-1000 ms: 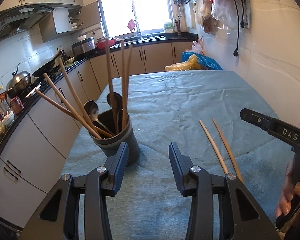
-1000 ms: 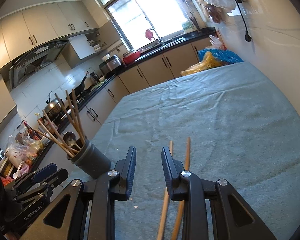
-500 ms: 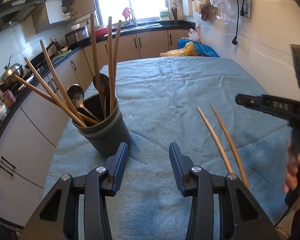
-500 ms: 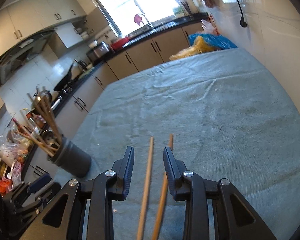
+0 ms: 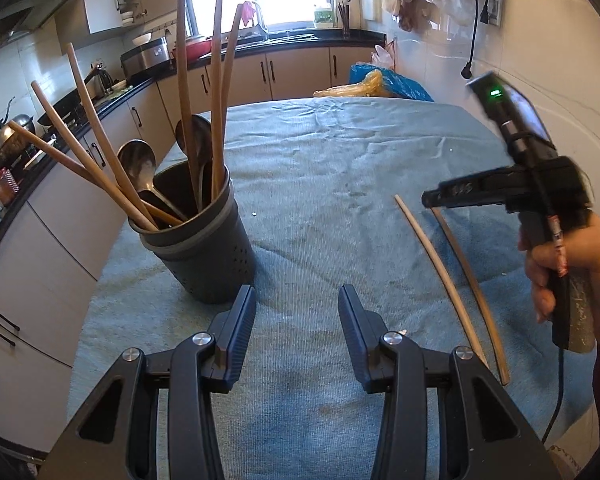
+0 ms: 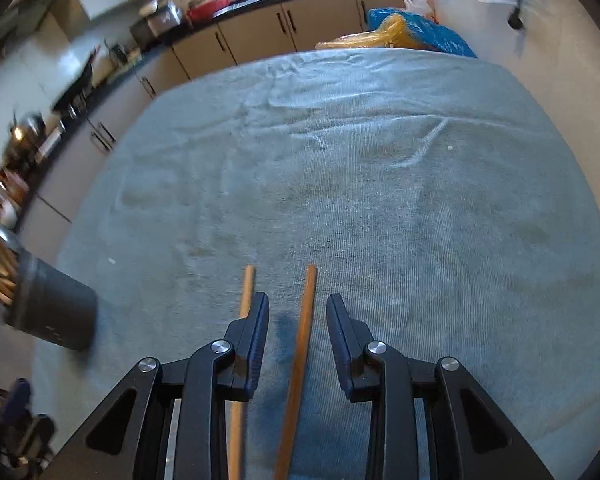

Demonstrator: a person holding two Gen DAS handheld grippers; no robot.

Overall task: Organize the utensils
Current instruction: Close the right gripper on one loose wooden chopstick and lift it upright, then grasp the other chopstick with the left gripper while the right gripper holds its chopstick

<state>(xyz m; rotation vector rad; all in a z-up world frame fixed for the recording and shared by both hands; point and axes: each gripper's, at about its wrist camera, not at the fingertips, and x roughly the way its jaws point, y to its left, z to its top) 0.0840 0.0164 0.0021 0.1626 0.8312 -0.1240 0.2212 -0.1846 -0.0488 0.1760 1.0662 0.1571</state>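
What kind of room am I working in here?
Almost certainly a home kitchen: a counter with cabinets under a window, a range hood over the stove, and a utensil holder on the cloth-covered table.

The utensil holder [image 5: 204, 240] sits on the table cloth [image 5: 320, 184] near its left edge, with chopsticks [image 5: 100, 160] and spoons [image 5: 138, 164] standing in it. Well to the holder's right, two loose chopsticks [image 5: 440, 268] lie side by side on the cloth. The kitchen counter [image 5: 300, 40] runs behind the holder.
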